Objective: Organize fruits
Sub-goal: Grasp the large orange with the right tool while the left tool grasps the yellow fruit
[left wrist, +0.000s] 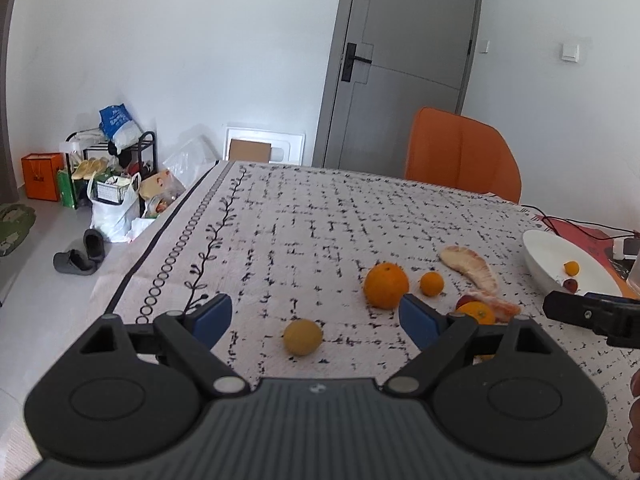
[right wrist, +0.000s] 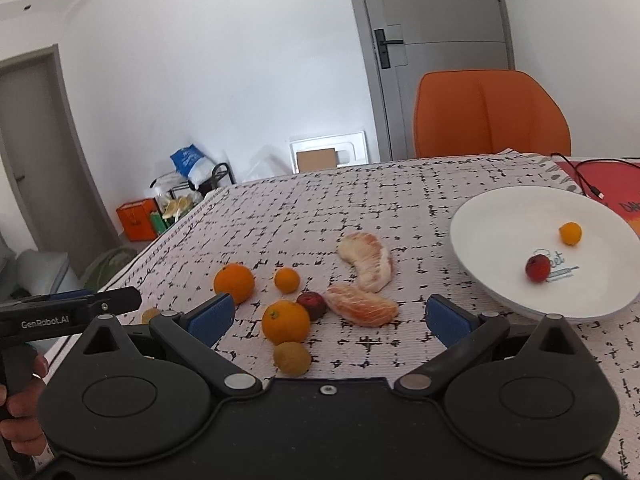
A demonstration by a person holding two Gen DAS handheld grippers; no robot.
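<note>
Fruits lie on the patterned tablecloth (right wrist: 360, 208): a large orange (right wrist: 234, 282), a small orange (right wrist: 287, 279), a second large orange (right wrist: 285, 321), a dark plum (right wrist: 312, 304), a yellow-brown fruit (right wrist: 292, 357) and two peeled pomelo segments (right wrist: 367, 261) (right wrist: 360, 305). The white plate (right wrist: 500, 216) at right holds a small orange (right wrist: 570, 233) and a red fruit (right wrist: 538, 268). My right gripper (right wrist: 326, 316) is open and empty above the near fruits. My left gripper (left wrist: 316, 316) is open and empty, just above a yellow fruit (left wrist: 303, 337), with the large orange (left wrist: 386, 285) beyond.
An orange chair (right wrist: 492, 114) stands behind the table's far edge. A black cable (right wrist: 588, 178) and a red mat (right wrist: 600, 184) lie at the far right. The table's left edge (left wrist: 160, 240) drops to a floor with bags, a shoe rack and slippers.
</note>
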